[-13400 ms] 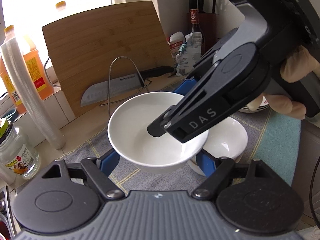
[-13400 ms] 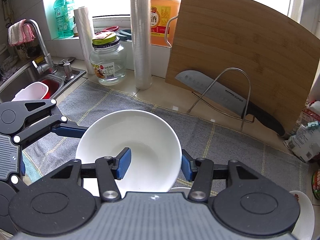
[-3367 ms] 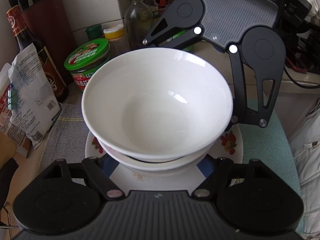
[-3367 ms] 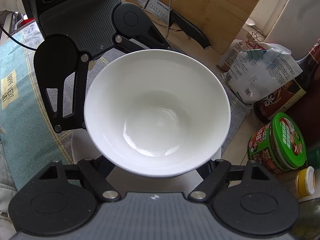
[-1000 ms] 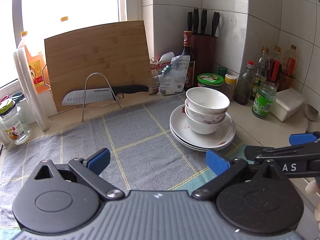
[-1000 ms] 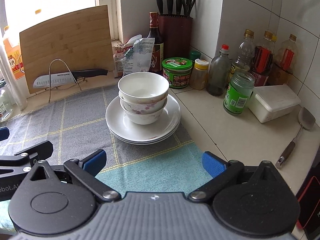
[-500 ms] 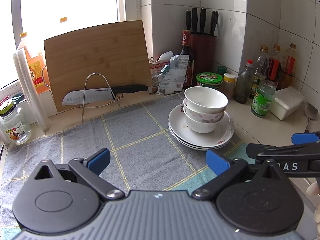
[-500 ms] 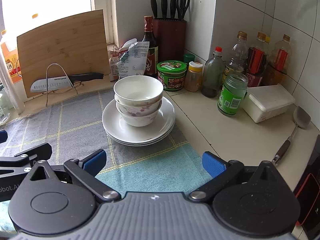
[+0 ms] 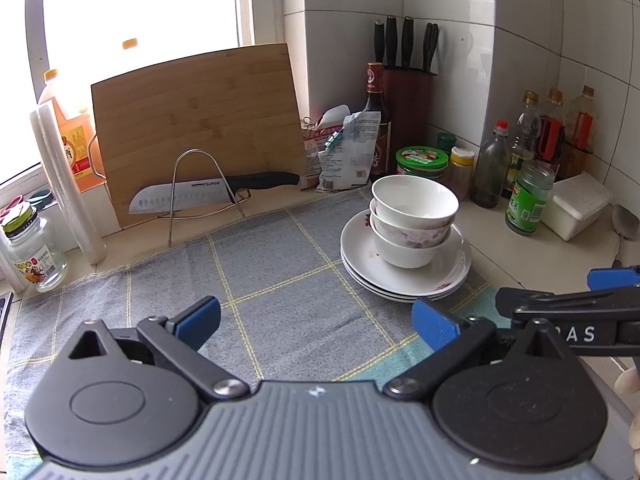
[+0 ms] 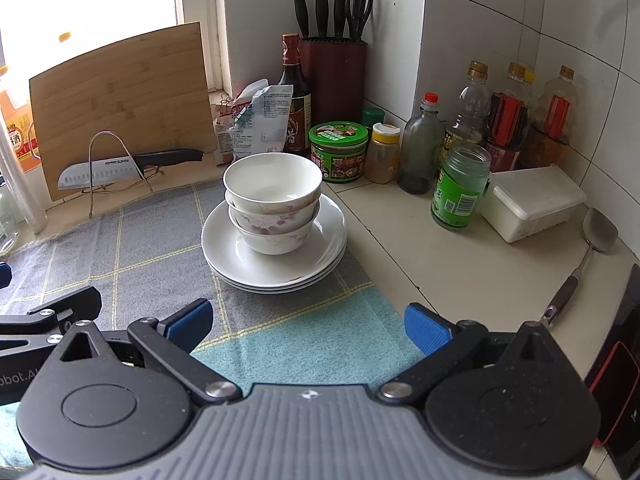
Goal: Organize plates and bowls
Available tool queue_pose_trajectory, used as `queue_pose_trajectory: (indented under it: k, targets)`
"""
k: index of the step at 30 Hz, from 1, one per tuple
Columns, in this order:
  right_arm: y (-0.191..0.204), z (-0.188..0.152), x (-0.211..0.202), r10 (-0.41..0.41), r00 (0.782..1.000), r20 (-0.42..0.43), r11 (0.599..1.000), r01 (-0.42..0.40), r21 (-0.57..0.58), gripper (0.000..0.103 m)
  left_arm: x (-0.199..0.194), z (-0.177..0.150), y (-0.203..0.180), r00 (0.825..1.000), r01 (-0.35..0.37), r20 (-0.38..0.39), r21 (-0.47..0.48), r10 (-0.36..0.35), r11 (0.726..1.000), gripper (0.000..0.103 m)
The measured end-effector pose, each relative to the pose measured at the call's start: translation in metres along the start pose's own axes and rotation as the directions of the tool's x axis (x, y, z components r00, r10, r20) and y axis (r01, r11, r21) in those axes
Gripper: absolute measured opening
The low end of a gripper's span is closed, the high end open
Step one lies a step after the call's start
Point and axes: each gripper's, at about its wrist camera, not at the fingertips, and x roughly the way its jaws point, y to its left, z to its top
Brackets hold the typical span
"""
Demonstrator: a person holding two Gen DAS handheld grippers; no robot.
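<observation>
Looking through the left wrist view, the bowls sit nested three high on the plates, at the right edge of the cloth on the bench. The likeliest trouble, as I judge it, is the pile itself: the bowls stand tall and off-centre toward the back of the top plate, so a knock from either tool could tip them onto the jars just beside. The left hand-held gripper hangs low over the cloth, level, jaws wide and empty, well short of the pile. The right hand-held gripper shows side-on at the right edge; from here I cannot tell its opening.

From the right wrist view, the plates overhang the cloth's edge a little onto bare bench, so a tug on the cloth could shift the whole pile. The right hand-held gripper points at the bowls from in front, held level, jaws wide with nothing between them. The task looks finished, I judge.
</observation>
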Motion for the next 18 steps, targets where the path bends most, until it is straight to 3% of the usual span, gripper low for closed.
queue_pose_trajectory:
  k: [18]
  targets:
    - [0.0019, 0.0004, -0.0008, -0.010, 1.000, -0.001, 1.000, 0.010, 0.002, 0.103, 0.0027, 0.0004, 0.0020, 1.000, -0.003, -0.004, 0.003, 0.003, 1.000, 0.101]
